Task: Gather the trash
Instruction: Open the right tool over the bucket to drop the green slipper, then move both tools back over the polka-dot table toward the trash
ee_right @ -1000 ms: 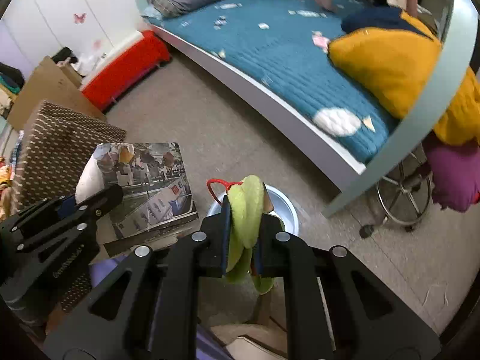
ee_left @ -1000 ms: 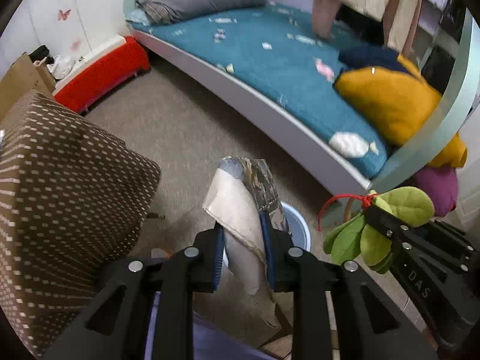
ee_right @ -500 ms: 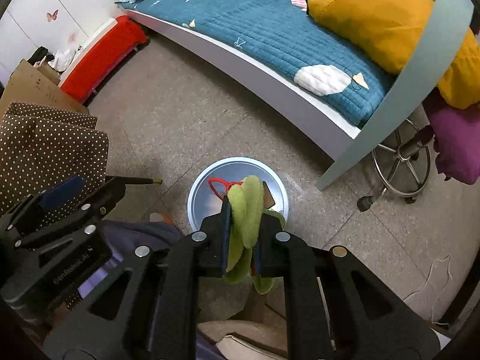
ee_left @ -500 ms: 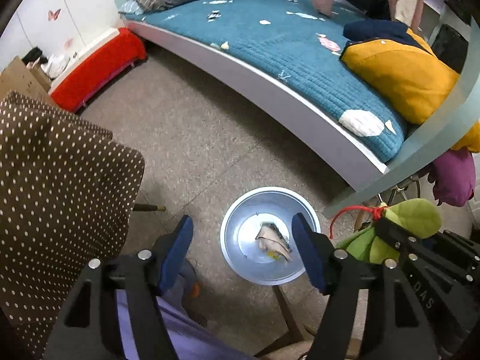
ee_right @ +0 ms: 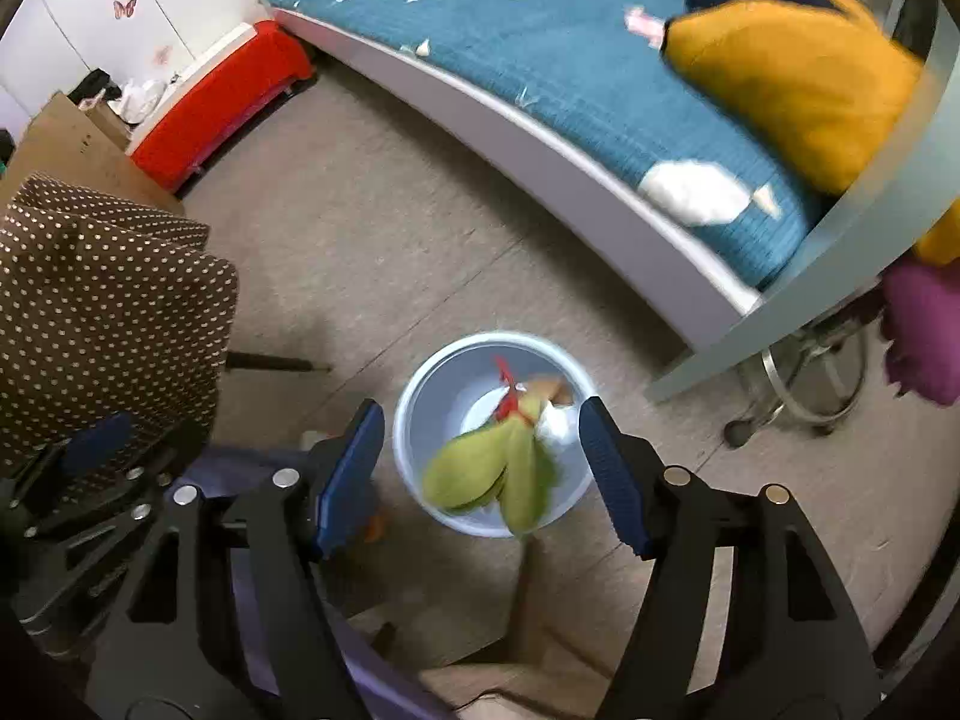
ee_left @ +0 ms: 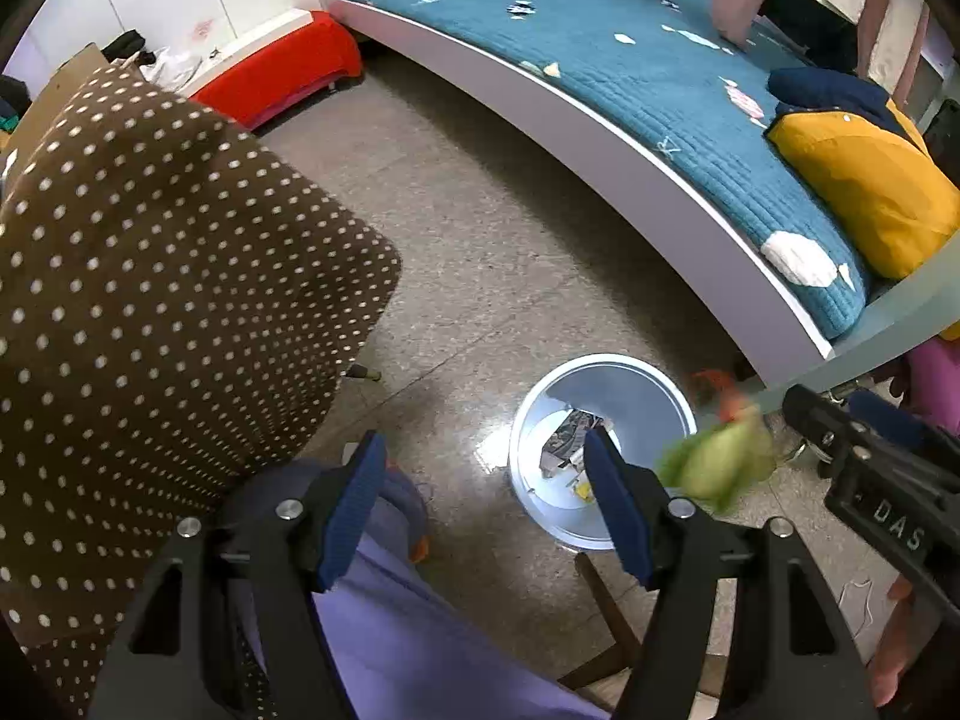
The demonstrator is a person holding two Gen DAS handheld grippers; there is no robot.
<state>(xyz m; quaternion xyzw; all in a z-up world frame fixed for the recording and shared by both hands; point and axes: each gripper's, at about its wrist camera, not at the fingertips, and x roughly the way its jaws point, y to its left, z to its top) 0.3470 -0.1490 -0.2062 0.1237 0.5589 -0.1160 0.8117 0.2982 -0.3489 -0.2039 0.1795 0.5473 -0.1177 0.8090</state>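
Right gripper (ee_right: 480, 468) jaws just opened, nothing pinched; green leafy bundle (ee_right: 498, 480) drops straight below it, over the bin (ee_right: 414, 414). Left gripper (ee_left: 483, 504) also open, empty, offset left of bin; paper scrap (ee_left: 567, 441) inside.

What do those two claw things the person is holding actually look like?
Both are black plastic tools with two angular, cut-out fingers, silver screw heads and dark blue rubbery pads. That goes for the left gripper and the right gripper. Seen from the left camera, the right one's side carries pale raised letters reading DAS.
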